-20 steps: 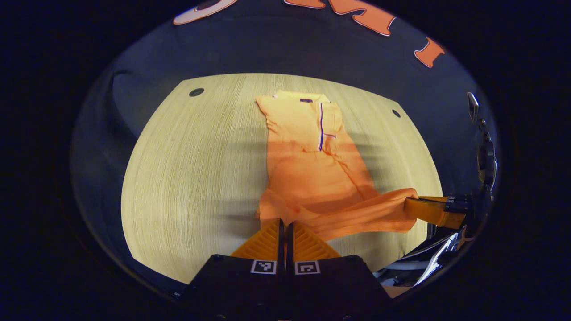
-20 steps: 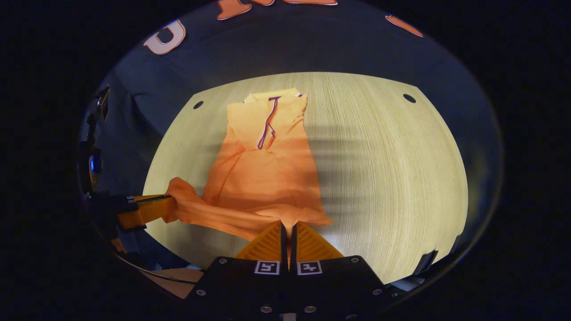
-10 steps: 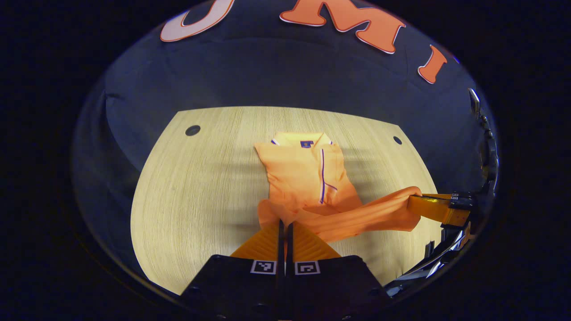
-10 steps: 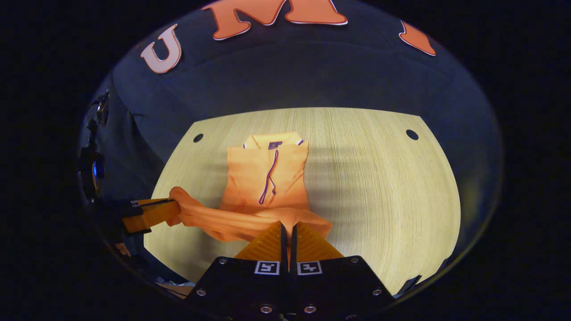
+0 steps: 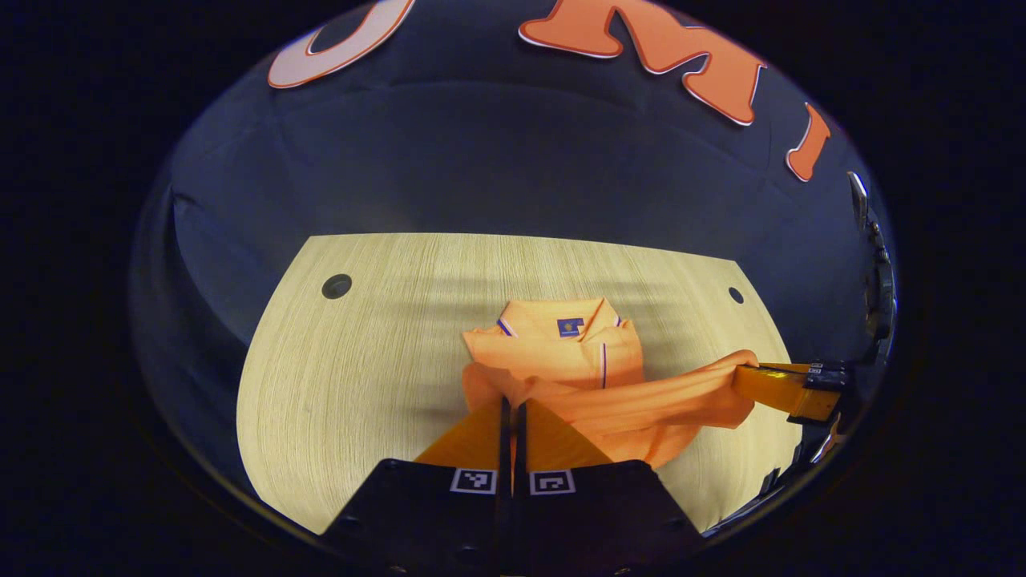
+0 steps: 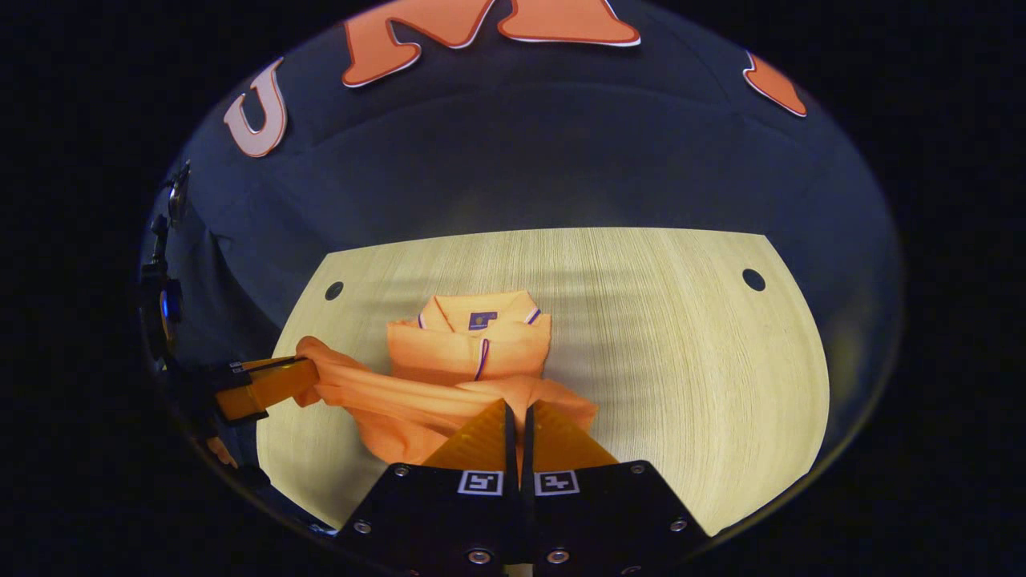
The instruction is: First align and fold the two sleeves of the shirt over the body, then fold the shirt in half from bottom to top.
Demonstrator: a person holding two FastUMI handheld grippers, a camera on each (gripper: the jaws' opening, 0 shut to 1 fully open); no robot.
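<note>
An orange polo shirt (image 5: 561, 353) lies on the light wooden table (image 5: 361, 353), collar toward the far wall, sleeves folded over the body. Its bottom hem is lifted off the table and stretched between both grippers. My left gripper (image 5: 510, 401) is shut on the hem's left corner. My right gripper (image 6: 517, 405) is shut on the hem's right corner, and it also appears at the right of the left gripper view (image 5: 753, 373). In the right gripper view the shirt (image 6: 473, 353) shows its collar and placket above the raised hem, and the left gripper (image 6: 300, 373) holds cloth at the left.
The table has a small round hole near each far corner (image 5: 337, 285) (image 5: 735, 295). Bare tabletop stretches left of the shirt in the left gripper view and right (image 6: 689, 361) of it in the right gripper view. The black booth wall stands just behind the table.
Both grippers have carried the hem forward toward the collar. The lower body of the shirt is now covered by the raised hem, and the collar looks nearer.
</note>
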